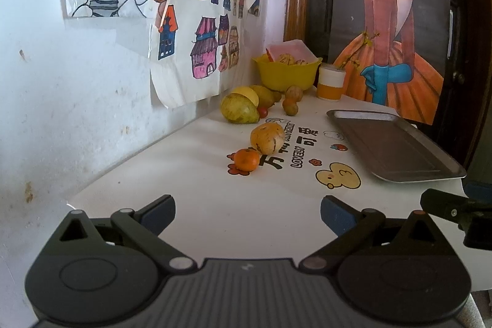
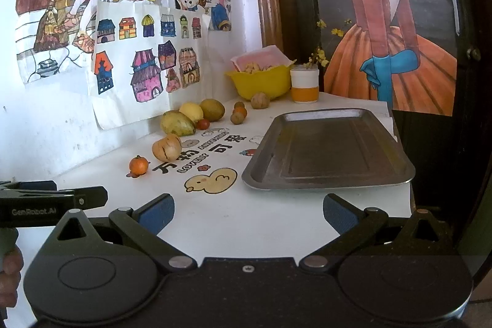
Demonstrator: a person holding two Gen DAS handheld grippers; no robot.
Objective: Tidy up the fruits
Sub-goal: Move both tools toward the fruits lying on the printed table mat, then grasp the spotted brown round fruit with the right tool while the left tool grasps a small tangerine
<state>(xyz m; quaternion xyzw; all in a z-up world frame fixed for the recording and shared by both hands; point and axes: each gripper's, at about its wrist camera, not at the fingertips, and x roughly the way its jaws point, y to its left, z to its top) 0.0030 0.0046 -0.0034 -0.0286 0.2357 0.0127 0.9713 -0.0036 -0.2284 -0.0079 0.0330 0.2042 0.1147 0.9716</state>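
1. Fruits lie loose on the white tabletop along the wall, left of the metal tray.
2. Left gripper hovers with fingers spread apart, holding nothing.
3. Right gripper likewise gapes wide near the tabletop's front edge.

Tray: dull brushed metal. Bowl: glossy yellow plastic. Table: smooth white, printed. Drawings: creased paper. Gripper pads: blue, ribbed.
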